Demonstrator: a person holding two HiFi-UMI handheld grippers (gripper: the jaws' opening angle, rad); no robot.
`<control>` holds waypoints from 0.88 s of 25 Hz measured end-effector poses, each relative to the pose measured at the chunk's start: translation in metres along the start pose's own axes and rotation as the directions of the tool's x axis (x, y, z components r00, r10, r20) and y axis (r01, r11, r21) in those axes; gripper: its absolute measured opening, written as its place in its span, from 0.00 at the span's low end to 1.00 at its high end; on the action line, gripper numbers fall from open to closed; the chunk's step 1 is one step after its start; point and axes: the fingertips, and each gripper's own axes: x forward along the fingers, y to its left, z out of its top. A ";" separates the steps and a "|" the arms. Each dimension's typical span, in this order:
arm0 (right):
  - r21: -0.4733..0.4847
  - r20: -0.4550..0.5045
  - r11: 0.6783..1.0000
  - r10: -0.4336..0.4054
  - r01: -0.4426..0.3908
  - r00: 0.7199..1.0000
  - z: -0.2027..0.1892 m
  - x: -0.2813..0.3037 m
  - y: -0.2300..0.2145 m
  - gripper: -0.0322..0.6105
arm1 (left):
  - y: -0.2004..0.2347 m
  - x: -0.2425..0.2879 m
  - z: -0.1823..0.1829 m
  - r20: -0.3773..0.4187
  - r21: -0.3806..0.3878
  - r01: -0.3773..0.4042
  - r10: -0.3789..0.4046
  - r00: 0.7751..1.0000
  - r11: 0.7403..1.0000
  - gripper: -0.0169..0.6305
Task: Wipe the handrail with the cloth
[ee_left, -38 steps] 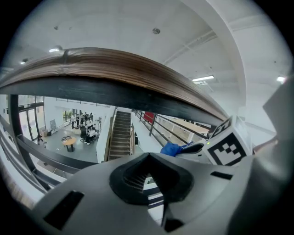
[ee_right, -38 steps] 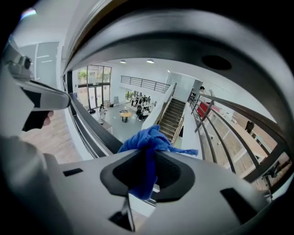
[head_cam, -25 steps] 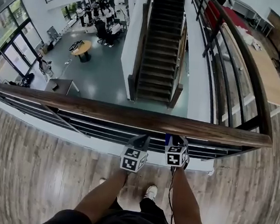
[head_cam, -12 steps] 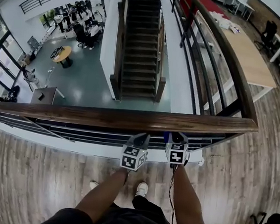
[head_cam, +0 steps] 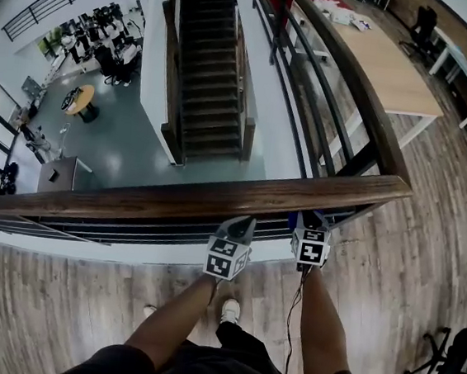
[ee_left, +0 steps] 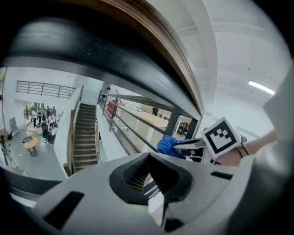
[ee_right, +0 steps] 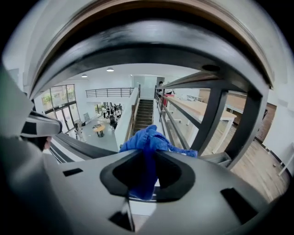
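Note:
The brown wooden handrail [head_cam: 216, 198] runs across the head view above a black metal balustrade. Both grippers sit just below it, jaws pointing at its underside. My right gripper [head_cam: 309, 221] is shut on a blue cloth [ee_right: 147, 142], which bunches out past the jaws beneath the rail [ee_right: 138, 11]. A bit of blue cloth [head_cam: 294, 221] shows by the rail in the head view. My left gripper [head_cam: 241, 222] is shut and holds nothing. In the left gripper view its jaws [ee_left: 148, 157] meet under the rail [ee_left: 172, 55], and the cloth [ee_left: 169, 146] shows to its right.
The rail turns a corner [head_cam: 399, 187] just right of my right gripper and runs away along a second balustrade [head_cam: 336, 77]. Beyond is a drop to a lower floor with a staircase [head_cam: 205, 63]. An office chair [head_cam: 447, 362] stands on the wood floor at the right.
Both grippers have shifted right along the underside of the rail, so the rail's corner now lies closer to the right gripper. The cloth stays held.

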 end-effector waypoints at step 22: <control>0.073 0.153 0.990 -0.132 0.122 0.979 0.000 -0.016 -0.133 0.19 | -0.023 0.024 0.000 0.034 0.010 0.084 -0.085 0.996 0.996 0.03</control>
